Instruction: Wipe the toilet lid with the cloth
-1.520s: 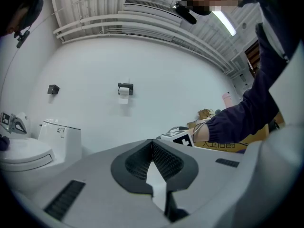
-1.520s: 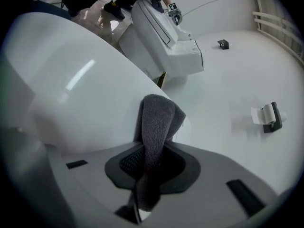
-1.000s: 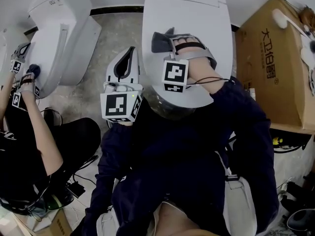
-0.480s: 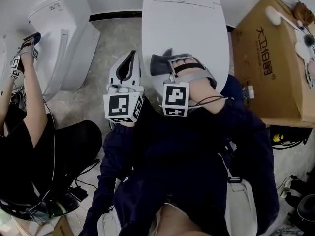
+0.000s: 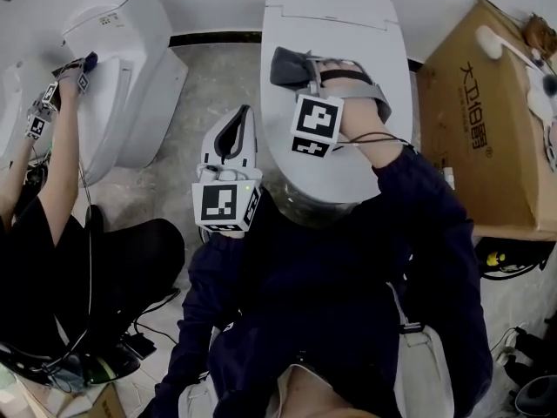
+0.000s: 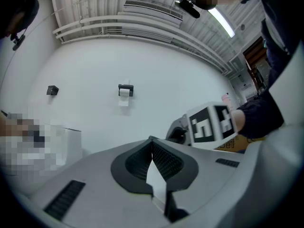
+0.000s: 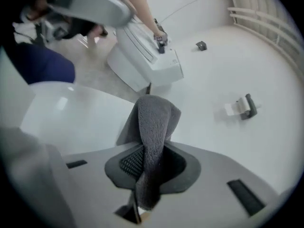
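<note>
Grey terry cloth lies bunched on the white toilet lid in the head view, toward its left side, with the right claw clenched on it and pressing it against the lid. The left claw hangs over the stone floor just beside the toilet's left edge, apart from the lid. A cardboard box stands to the right. To the left, another person reaches toward a second toilet.

In the left gripper view, the ribbed pads meet at their tips with nothing between them. The white wall lies ahead, and the right claw's marker cube shows nearby.

In the right gripper view, the cloth runs up between the jaws, pinched tight, and folds over past them above the lid's glossy surface.
</note>
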A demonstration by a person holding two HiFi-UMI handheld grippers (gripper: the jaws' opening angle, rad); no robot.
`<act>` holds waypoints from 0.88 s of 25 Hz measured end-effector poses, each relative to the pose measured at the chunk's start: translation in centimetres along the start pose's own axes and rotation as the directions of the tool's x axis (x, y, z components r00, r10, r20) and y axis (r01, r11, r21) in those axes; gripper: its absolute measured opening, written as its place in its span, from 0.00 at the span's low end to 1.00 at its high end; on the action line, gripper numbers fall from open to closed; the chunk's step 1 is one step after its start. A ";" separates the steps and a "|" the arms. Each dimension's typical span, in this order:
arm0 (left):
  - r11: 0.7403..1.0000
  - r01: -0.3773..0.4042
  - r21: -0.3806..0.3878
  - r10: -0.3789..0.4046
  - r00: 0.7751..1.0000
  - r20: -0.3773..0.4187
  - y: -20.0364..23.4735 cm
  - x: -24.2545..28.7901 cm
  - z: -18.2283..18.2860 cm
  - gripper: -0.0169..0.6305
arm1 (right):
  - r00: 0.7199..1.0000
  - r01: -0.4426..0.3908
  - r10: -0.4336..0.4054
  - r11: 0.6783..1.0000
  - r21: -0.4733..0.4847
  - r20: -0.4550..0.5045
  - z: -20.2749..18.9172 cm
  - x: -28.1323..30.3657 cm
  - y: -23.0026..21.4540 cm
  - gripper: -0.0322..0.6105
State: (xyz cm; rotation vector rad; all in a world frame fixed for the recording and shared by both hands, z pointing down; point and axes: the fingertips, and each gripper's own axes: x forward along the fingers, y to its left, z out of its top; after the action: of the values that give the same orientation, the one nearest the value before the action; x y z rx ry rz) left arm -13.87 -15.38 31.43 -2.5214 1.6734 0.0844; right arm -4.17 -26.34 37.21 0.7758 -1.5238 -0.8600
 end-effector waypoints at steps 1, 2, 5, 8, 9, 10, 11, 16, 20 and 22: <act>1.000 -0.001 0.002 0.001 1.000 -0.003 0.0 -0.2 -0.1 0.05 | 0.998 0.060 -0.060 0.998 0.003 -0.025 -0.5 1.6 -1.8 0.16; 1.000 -0.002 0.004 0.002 1.000 -0.007 0.1 -0.4 -0.2 0.05 | 0.995 0.096 -0.096 0.995 0.014 -0.042 -0.9 3.3 -3.2 0.16; 1.000 -0.017 0.003 0.017 1.000 -0.015 0.7 -1.1 -0.8 0.05 | 0.989 0.143 -0.141 0.987 0.078 -0.036 -0.9 7.8 -6.5 0.16; 0.999 -0.042 -0.022 0.041 0.998 -0.040 1.2 -2.1 -1.9 0.05 | 0.983 0.185 -0.184 0.979 0.082 -0.027 -0.3 11.2 -8.7 0.16; 0.999 -0.044 -0.027 0.043 0.998 -0.053 1.3 -2.4 -2.2 0.05 | 0.981 0.192 -0.191 0.979 0.073 -0.021 0.1 12.3 -9.1 0.16; 0.999 -0.045 -0.026 0.043 0.997 -0.063 1.4 -2.6 -2.4 0.05 | 0.981 0.196 -0.195 0.979 0.055 -0.013 0.6 13.5 -9.6 0.16; 0.999 -0.046 -0.024 0.044 0.997 -0.071 1.5 -2.8 -2.6 0.05 | 0.980 0.198 -0.198 0.980 0.028 -0.007 1.0 14.8 -10.0 0.16; 0.996 -0.083 -0.036 0.080 0.994 -0.075 2.7 -3.5 -3.1 0.05 | 0.983 0.179 -0.183 0.971 -0.162 -0.011 2.4 21.1 -10.3 0.16; 0.992 -0.110 -0.059 0.104 0.990 -0.092 3.1 -3.6 -3.6 0.05 | 0.987 0.138 -0.152 0.968 -0.209 -0.051 2.6 24.0 -10.1 0.16; 0.993 -0.107 -0.057 0.101 0.990 -0.094 3.1 -3.3 -3.8 0.05 | 0.989 0.116 -0.133 0.969 -0.219 -0.067 2.4 24.6 -9.7 0.16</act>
State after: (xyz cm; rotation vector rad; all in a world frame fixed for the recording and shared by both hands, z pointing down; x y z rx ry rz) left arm -18.06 -14.03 35.31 -2.5172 1.8650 0.0312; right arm -9.37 -52.06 41.13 0.7435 -1.2960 -1.0552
